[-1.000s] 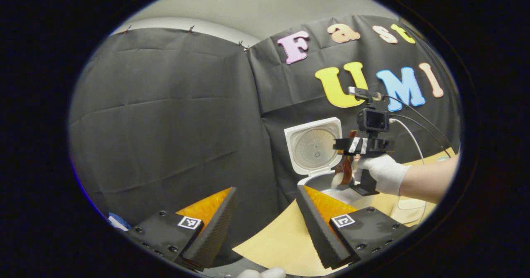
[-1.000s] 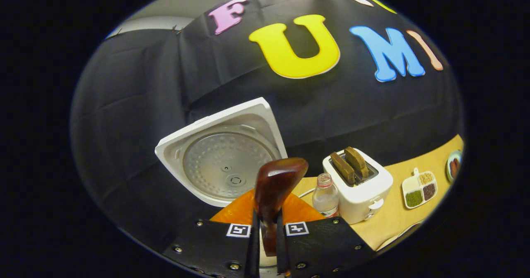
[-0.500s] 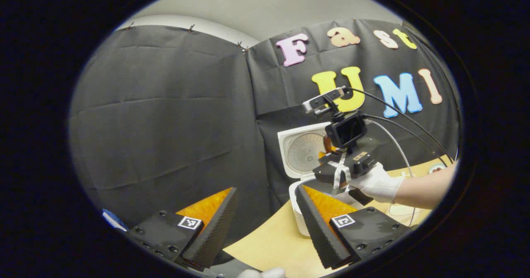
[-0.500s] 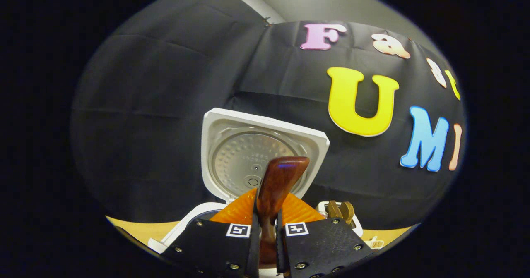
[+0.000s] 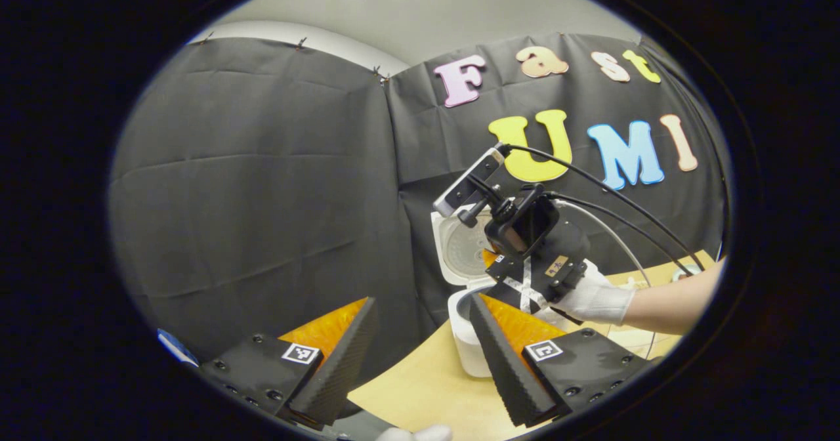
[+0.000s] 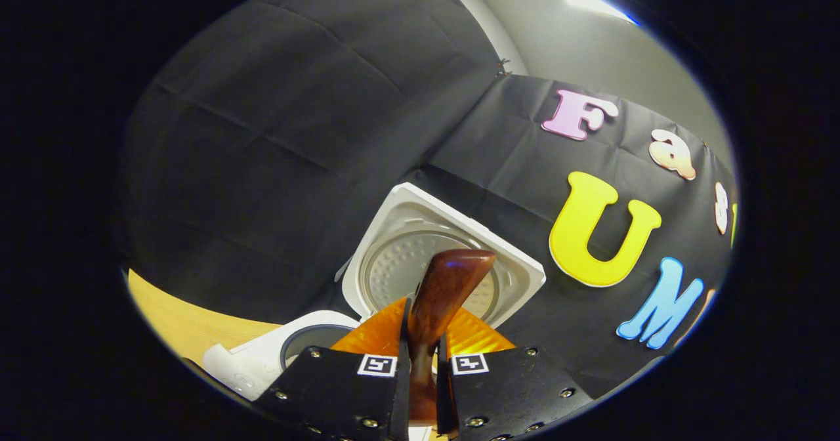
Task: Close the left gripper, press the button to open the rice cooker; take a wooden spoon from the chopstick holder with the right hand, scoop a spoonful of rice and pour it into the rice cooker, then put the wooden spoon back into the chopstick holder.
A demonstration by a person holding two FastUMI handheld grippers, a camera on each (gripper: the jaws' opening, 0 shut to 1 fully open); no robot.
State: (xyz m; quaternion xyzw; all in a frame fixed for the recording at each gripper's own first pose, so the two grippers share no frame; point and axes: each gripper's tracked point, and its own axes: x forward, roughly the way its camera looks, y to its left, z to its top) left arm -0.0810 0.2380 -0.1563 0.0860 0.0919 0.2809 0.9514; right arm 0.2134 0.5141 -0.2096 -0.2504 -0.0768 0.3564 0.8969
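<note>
Since a moment ago my right gripper [image 6: 420, 362] has tipped over to one side, and the rice cooker [image 6: 262, 362] now sits low and to the left in the right gripper view. Nearest me, that gripper is clamped on the wooden spoon [image 6: 443, 296], whose long way points up and away from me. Just past it stands the open lid [image 6: 518, 273]. My left gripper [image 5: 420, 349] waits with its fingers apart, holding nothing, near the front edge of the desk [image 5: 420, 388]. I think the spoon goes back to its holder next.
</note>
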